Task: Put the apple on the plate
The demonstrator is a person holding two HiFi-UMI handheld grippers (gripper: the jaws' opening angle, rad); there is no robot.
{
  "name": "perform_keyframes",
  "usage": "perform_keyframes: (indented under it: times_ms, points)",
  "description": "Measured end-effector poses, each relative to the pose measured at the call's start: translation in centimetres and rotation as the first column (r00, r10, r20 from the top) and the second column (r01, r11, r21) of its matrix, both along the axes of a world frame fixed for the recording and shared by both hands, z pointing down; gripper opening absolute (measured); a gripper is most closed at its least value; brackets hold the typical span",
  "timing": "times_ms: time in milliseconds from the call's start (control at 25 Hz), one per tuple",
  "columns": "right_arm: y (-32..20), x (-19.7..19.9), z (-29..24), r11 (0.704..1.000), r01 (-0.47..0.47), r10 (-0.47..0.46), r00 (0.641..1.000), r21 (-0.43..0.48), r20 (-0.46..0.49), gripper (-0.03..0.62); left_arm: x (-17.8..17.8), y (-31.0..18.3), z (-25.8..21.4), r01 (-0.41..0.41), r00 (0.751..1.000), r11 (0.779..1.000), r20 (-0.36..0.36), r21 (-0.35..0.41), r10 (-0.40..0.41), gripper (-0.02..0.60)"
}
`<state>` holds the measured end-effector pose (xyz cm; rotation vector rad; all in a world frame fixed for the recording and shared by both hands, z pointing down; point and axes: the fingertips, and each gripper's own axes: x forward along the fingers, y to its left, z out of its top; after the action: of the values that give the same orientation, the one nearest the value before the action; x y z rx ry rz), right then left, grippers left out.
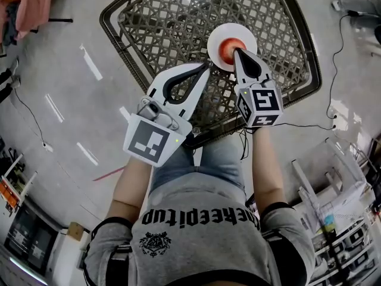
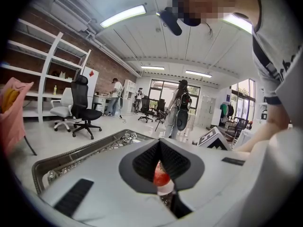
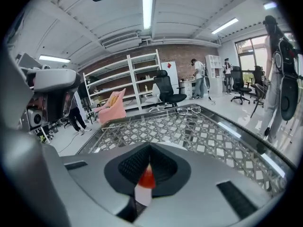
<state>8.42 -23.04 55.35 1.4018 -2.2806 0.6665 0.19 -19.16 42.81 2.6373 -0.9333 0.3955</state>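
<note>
Table [image 1: 155, 16]: a metal lattice top with a dark rim. It fills the upper part of the head view from about 10 to 2 o'clock.

Left gripper [image 1: 208, 65]: the claw is closed, tips together with nothing between them. The tip lies just beside the plate at its 7 o'clock, apart from the apple. Its own view shows fruit and plate only through the slot behind the joined tips.

Right gripper [image 1: 236, 52]: these jaws are also together and clamp nothing. The tip comes in from 5 o'clock and overlaps the apple's near side. Whether it touches the skin cannot be told.

Plate [image 1: 215, 37]: white and round, on the lattice at about 1 o'clock from the head view's centre.

Apple [image 1: 228, 49]: red, in the middle of the plate and free of both claws. By how things lie, the task looks done.

Handling: probably firm and moderately heavy. The skin looks smooth, so it is likely to slip or roll under a poke from a closed tip, and it would bruise if pinched hard.

Hold: if it needs moving, open the jaws wide and take it across its widest middle, at 3 and 9 o'clock. Use light pressure and stay clear of the plate's rim, which could tip.
</note>
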Motion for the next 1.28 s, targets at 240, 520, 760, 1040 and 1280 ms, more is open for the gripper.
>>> perform_keyframes:
  times_ms: [240,520,760,1040,1280]
  points:
    - [0.0,0.1,-0.1,1.000,-0.018,0.018,1.000,0.003,-0.001,0.028,-0.2,0.2,-0.2,0.006,1.000,1.000,-0.002,0.000,-0.006,0.018]
    - [0.1,0.4,-0.4,0.999,-0.031,0.031,0.999,0.008,-0.009,0.048,-0.3,0.5,-0.5,0.006,1.000,1.000,0.003,0.003,-0.006,0.018]
    - [0.3,0.0,-1.1,1.000,-0.017,0.017,1.000,0.024,-0.005,0.046,-0.5,0.6,-0.8,0.000,1.000,1.000,0.002,0.015,0.000,0.018]
    - [1.1,-0.9,-2.8,0.999,0.004,-0.004,1.000,0.050,0.002,0.009,-0.7,1.2,-1.8,-0.009,1.000,0.999,-0.006,0.031,0.009,0.018]
    - [2.1,-1.3,-4.8,0.997,-0.004,0.003,1.000,0.081,0.012,0.011,-1.0,2.2,-2.8,-0.025,1.000,0.999,-0.013,0.048,0.026,0.018]
